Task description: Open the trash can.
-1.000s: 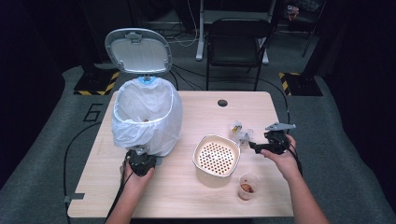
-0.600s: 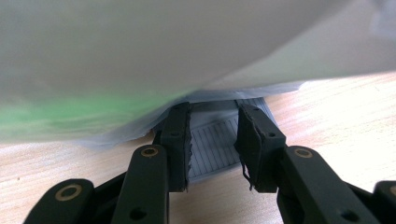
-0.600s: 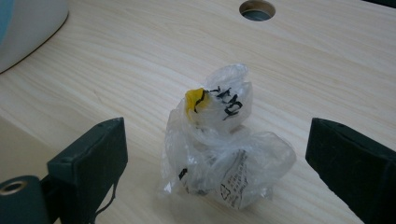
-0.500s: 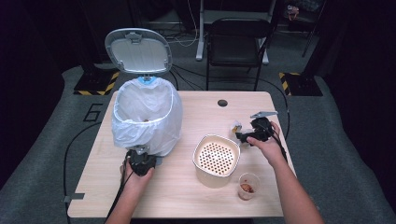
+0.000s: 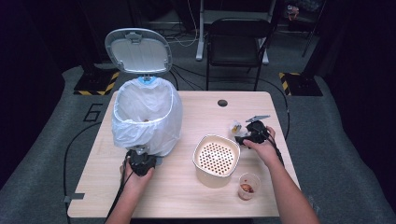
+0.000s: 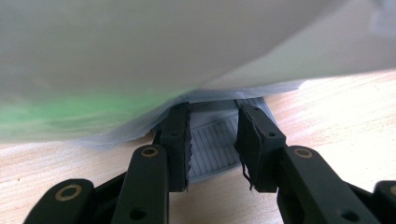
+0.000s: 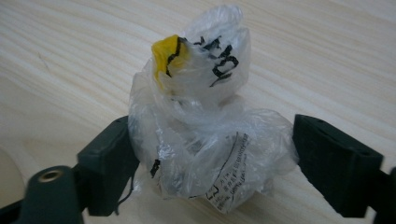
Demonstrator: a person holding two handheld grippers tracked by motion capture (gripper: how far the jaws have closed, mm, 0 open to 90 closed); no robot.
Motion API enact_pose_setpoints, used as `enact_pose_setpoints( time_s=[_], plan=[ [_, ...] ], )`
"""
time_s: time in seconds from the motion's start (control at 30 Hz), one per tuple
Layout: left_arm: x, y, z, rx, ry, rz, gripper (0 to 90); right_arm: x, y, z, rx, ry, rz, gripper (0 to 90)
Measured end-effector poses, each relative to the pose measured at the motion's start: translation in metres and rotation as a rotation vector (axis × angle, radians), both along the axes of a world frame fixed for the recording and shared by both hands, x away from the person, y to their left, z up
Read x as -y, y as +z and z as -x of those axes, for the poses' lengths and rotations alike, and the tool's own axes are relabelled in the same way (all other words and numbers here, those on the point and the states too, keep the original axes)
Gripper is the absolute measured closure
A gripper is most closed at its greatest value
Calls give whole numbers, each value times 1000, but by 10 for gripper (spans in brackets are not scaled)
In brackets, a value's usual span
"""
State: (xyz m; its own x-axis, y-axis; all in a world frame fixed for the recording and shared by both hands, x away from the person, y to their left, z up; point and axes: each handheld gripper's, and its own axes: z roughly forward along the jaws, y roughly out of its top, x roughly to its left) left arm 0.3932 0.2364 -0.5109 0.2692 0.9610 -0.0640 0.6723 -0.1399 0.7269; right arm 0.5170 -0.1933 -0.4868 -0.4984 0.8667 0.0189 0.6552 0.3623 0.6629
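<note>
Straddling a crumpled clear wrapper [image 7: 205, 126] with yellow and black print, the right claw [image 5: 246, 136] is spread just right of the perforated bin [image 5: 216, 160]. Bare surface [image 5: 210, 114] lies beyond. The left claw [image 6: 212, 140], spread, flanks the bagged trash can's [image 5: 147, 116] grey pedal [image 6: 212, 144].

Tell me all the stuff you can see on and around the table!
Table: one, light wood.
Bin: one, on the table's left, lined with a white bag, grey lid standing open.
Pedal: one, grey and ribbed, at the bin's foot.
Perforated container: one, cream, middle of the table.
Plastic cup: one, clear with reddish bits inside, front right.
Crumpled wrapper: one, clear plastic with black print and a yellow patch, right side.
Chair: one, black, behind the table.
Left hand-held gripper: one, black, jaws apart around the pedal.
Right hand-held gripper: one, black, jaws open either side of the wrapper.
</note>
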Motion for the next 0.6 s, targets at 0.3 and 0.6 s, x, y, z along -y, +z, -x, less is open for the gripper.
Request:
enact_pose_setpoints(
  time_s=[0.3, 0.6],
  plan=[
    [-2, 1, 0, 0, -8, -24, 650, 1, -13, -5, -45, 42, -13, 469],
    [-1, 0, 0, 9, -1, -18, 650, 0, -16, -5, -39, 78, 22, 685]
  ],
)
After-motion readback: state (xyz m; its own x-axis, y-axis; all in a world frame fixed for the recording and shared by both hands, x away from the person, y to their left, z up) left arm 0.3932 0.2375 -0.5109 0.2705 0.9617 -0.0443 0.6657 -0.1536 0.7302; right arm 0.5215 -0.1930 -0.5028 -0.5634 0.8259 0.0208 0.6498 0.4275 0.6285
